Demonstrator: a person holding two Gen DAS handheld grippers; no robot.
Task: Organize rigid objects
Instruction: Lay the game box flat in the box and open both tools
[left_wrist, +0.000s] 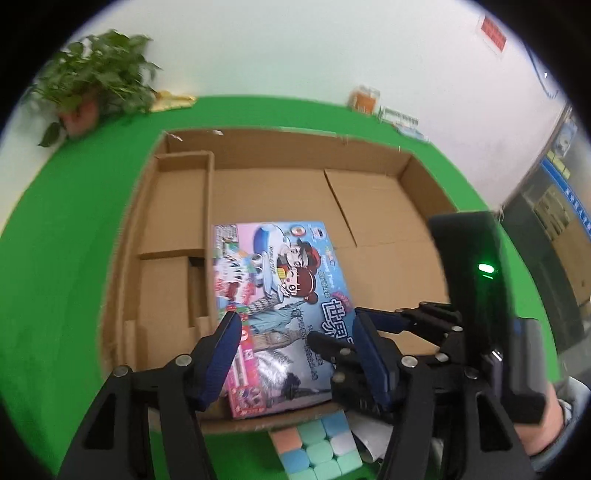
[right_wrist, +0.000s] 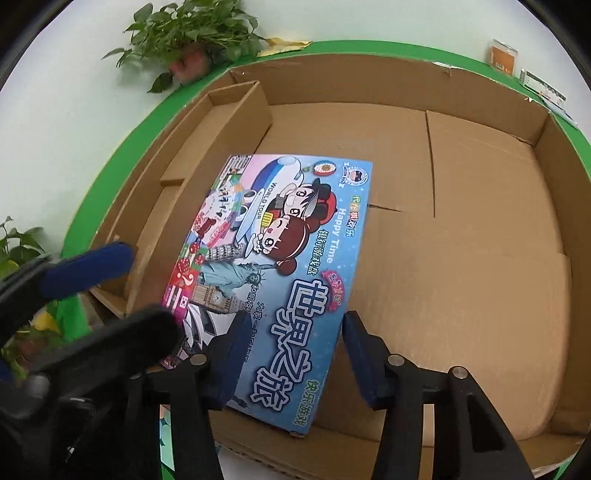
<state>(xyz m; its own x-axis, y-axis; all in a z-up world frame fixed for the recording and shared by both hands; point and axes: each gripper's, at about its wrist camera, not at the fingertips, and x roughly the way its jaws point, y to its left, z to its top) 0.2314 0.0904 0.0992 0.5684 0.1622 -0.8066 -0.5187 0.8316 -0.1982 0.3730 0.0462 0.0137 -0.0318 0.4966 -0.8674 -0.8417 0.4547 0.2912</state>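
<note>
Flat colourful cartoon-printed board-game box (right_wrist: 280, 258) lies in wide shallow brown cardboard tray (right_wrist: 480, 122), near-left part of floor, beside inner cardboard divider (right_wrist: 236, 110). Tray floor right of box bare.

Left gripper (left_wrist: 295, 332) and right gripper (right_wrist: 291, 332) both straddle box's near end, jaws parted; pad contact unclear.

Pastel puzzle cube (left_wrist: 317, 446) on green table (left_wrist: 74, 258) outside near wall. Potted plant (right_wrist: 184, 33) behind.

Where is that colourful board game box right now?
The board game box lies flat in the big cardboard box, toward its near left side beside the cardboard dividers. Both views show it just ahead of the tongs.
</note>
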